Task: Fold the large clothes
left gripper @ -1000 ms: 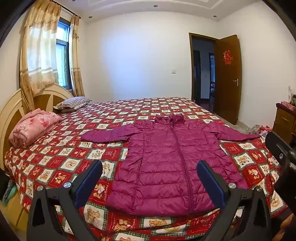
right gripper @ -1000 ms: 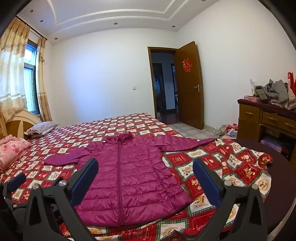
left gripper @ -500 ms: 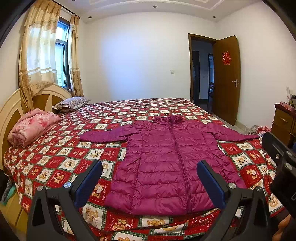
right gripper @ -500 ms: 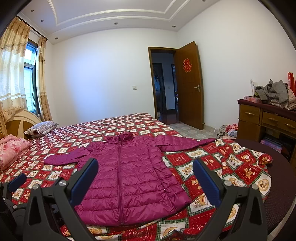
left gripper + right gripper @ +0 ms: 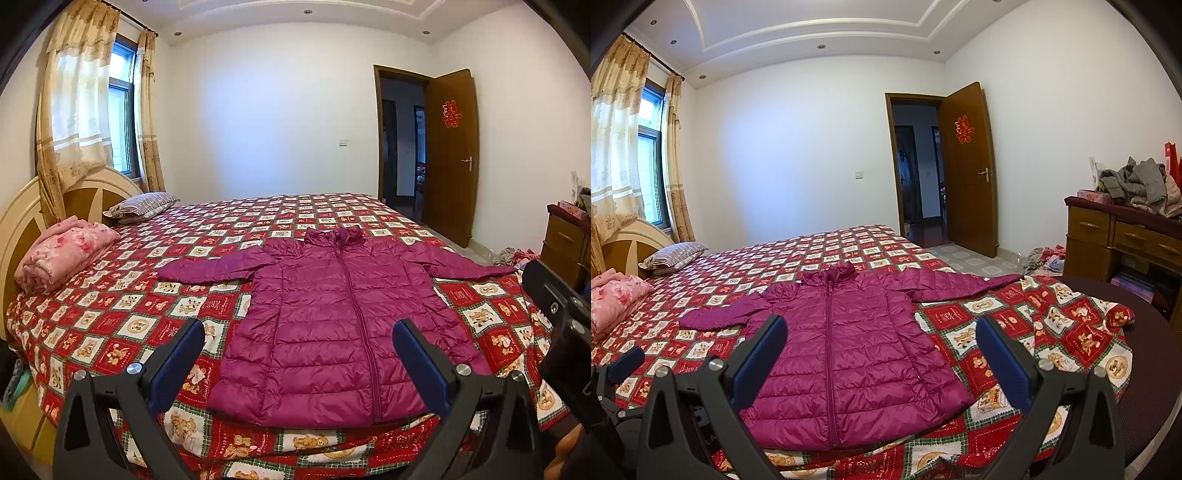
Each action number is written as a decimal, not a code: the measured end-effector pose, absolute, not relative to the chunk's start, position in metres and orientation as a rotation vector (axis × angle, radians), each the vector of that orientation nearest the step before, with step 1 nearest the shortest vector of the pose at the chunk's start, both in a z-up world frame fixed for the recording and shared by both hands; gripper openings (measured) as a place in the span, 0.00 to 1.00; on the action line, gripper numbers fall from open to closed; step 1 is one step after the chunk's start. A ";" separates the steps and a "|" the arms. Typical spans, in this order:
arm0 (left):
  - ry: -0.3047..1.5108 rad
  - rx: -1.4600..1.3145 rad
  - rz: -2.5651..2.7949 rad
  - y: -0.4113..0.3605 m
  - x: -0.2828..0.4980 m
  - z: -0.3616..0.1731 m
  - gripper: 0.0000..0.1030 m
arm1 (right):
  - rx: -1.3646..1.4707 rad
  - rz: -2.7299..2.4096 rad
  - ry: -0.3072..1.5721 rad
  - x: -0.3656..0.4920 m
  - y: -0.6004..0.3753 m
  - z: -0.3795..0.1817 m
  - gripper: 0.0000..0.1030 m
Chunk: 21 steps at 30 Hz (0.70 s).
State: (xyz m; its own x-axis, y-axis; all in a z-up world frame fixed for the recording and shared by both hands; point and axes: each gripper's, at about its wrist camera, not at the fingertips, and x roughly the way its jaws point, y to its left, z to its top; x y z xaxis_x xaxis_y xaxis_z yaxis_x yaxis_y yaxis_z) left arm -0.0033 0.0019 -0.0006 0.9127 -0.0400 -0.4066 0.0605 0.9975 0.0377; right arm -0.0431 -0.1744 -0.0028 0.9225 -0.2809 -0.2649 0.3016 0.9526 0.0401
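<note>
Your bed fills most of both views, covered in a red checked bedspread; the purple jacket lies flat on it near the foot edge, zipped, front up, sleeves spread out to both sides, collar toward the far wall; a pink folded blanket and a striped pillow sit by the headboard, well apart from the jacket; your left gripper hovers above the jacket hem, jaws wide apart, holding nothing; your right gripper is the same, wide open and empty over the jacket's lower half.
</note>
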 end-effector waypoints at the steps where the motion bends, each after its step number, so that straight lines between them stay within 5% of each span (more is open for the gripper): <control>1: 0.417 0.050 -0.052 0.002 -0.003 -0.001 0.99 | 0.080 -0.300 0.259 -0.043 -0.174 -0.003 1.00; 21: 0.418 0.049 -0.051 0.002 -0.003 -0.001 0.99 | 0.088 -0.299 0.265 -0.044 -0.173 -0.005 1.00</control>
